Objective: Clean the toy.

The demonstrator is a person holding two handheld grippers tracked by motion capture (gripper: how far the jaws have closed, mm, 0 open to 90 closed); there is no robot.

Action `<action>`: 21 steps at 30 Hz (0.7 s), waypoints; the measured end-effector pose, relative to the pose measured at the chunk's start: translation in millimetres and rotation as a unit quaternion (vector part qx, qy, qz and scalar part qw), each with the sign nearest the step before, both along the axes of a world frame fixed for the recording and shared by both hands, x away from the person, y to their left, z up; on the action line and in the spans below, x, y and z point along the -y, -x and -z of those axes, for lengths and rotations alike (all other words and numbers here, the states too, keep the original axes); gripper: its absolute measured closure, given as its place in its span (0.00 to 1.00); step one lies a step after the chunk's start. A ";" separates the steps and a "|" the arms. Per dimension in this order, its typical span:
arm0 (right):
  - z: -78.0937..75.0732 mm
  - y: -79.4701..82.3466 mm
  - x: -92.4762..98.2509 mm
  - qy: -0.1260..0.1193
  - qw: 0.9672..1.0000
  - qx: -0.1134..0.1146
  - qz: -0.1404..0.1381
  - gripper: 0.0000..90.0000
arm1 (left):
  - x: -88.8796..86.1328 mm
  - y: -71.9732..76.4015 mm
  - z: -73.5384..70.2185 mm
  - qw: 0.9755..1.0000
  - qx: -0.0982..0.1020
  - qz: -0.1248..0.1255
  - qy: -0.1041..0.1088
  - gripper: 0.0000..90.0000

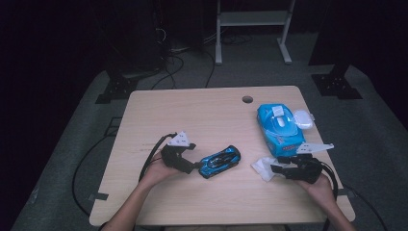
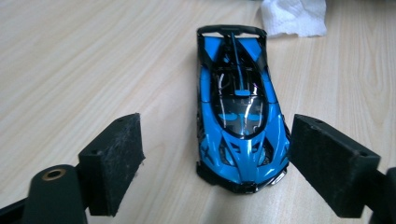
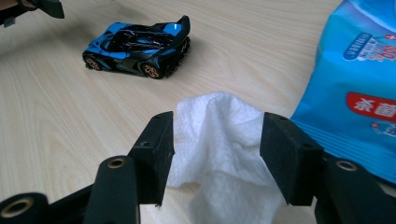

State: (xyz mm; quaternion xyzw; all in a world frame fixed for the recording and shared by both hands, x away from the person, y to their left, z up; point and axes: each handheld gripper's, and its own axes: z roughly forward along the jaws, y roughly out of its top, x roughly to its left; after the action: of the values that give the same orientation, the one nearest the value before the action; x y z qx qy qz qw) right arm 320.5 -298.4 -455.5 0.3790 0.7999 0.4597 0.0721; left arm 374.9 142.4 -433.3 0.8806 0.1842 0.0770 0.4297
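A blue and black toy car (image 1: 219,161) stands on the wooden table (image 1: 192,110), a little in front of the middle. My left gripper (image 1: 196,166) is at the car's left end and open. In the left gripper view the car's nose (image 2: 238,112) sits between the jaws; the left pad (image 2: 114,158) stands well off it and the right pad (image 2: 327,163) is close beside it. My right gripper (image 1: 275,169) is open at the front right around a crumpled white wipe (image 1: 263,167). The wipe (image 3: 219,135) lies loose on the table between the jaws.
A blue pack of wet wipes (image 1: 280,126) with a white lid lies at the right, just behind the right gripper and close to the right jaw (image 3: 359,84). A round cable hole (image 1: 247,99) is near the table's far edge. Cables trail off both sides.
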 end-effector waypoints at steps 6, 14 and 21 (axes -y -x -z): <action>-2.1 6.1 9.3 -0.011 1.000 0.005 0.008 0.47 | -9.6 4.6 -2.2 1.000 0.006 -0.010 -0.001 0.17; 0.2 12.5 20.5 -0.015 1.000 0.006 0.016 0.46 | -25.0 9.5 -0.1 1.000 0.001 -0.024 -0.006 0.17; 0.9 17.9 29.6 -0.022 0.999 0.006 0.026 0.44 | -35.5 14.1 0.9 0.999 -0.002 -0.039 -0.001 0.16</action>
State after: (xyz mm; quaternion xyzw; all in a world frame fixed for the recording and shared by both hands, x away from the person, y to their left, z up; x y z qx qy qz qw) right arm 302.7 -327.9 -456.4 0.3989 0.7790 0.4771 0.0806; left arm 360.8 177.9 -434.2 0.8731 0.2195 0.0920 0.4254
